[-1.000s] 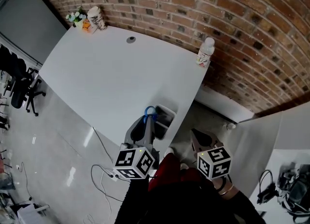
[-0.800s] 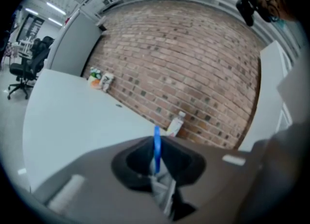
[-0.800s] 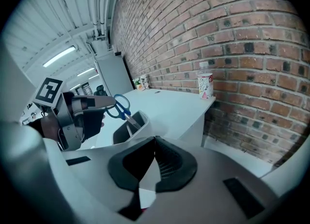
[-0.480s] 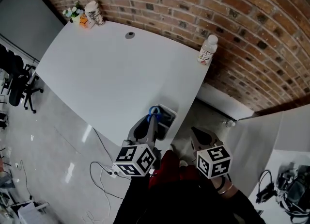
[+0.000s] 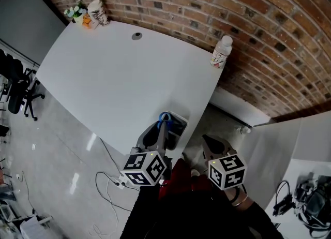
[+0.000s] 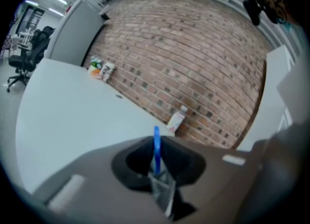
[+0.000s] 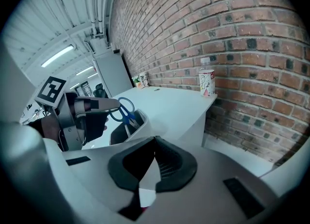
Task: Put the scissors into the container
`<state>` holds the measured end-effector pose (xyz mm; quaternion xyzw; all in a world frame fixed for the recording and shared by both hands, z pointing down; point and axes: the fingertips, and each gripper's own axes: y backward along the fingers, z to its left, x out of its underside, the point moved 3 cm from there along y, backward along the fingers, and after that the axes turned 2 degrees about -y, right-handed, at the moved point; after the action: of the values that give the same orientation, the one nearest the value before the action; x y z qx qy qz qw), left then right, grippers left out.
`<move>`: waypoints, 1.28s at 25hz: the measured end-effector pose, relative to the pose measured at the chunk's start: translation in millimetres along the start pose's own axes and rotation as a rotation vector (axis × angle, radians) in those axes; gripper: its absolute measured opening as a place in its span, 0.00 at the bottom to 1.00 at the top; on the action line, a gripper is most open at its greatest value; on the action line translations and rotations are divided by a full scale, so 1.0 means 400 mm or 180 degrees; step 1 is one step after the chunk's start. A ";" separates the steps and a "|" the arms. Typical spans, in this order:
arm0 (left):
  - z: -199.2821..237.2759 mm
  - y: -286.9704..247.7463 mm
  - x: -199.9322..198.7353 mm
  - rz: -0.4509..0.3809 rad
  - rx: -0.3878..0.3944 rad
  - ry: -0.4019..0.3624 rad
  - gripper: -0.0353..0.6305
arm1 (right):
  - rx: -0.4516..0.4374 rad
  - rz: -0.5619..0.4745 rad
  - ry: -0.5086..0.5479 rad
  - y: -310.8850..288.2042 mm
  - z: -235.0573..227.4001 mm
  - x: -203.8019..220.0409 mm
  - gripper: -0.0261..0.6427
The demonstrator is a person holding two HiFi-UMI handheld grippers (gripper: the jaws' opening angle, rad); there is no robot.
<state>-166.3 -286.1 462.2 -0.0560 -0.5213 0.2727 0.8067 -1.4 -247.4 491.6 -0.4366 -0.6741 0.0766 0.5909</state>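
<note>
In the head view my left gripper (image 5: 161,128) is shut on the blue-handled scissors (image 5: 164,118), right over the grey open container (image 5: 178,123) that stands at the near edge of the white table (image 5: 114,77). The right gripper view shows the blue handles (image 7: 125,108) above the container (image 7: 138,121), with the blades pointing down into it. In the left gripper view the handle (image 6: 156,140) stands edge-on between the jaws (image 6: 156,162). My right gripper (image 5: 209,145) hovers off the table's edge to the right, shut (image 7: 155,143) with nothing in it.
A labelled plastic bottle (image 5: 221,51) stands at the table's far right corner by the brick wall. A small flower pot and a cup (image 5: 88,14) sit at the far left corner. Office chairs (image 5: 18,85) and floor cables (image 5: 111,183) lie to the left.
My left gripper has sunk a little with the scissors and shifted over the container. The right gripper has kept still.
</note>
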 end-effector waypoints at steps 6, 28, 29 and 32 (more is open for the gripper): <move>0.013 -0.012 -0.005 0.0024 -0.0031 -0.0042 0.13 | -0.0016 0.0027 0.0002 -0.010 0.001 -0.001 0.05; 0.079 -0.032 0.006 0.0151 -0.0178 -0.0119 0.22 | -0.0038 0.0093 0.0018 -0.035 0.014 0.000 0.05; 0.083 -0.031 0.008 0.0150 -0.0185 -0.0102 0.23 | -0.0034 0.0095 0.0019 -0.034 0.014 0.001 0.05; 0.092 -0.029 0.011 0.0136 -0.0197 -0.0052 0.24 | -0.0024 0.0110 0.0015 -0.033 0.013 0.002 0.05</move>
<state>-192.4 -300.9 486.7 -0.0898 -0.5347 0.2740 0.7943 -12.3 -252.7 499.0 -0.4506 -0.6653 0.0833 0.5894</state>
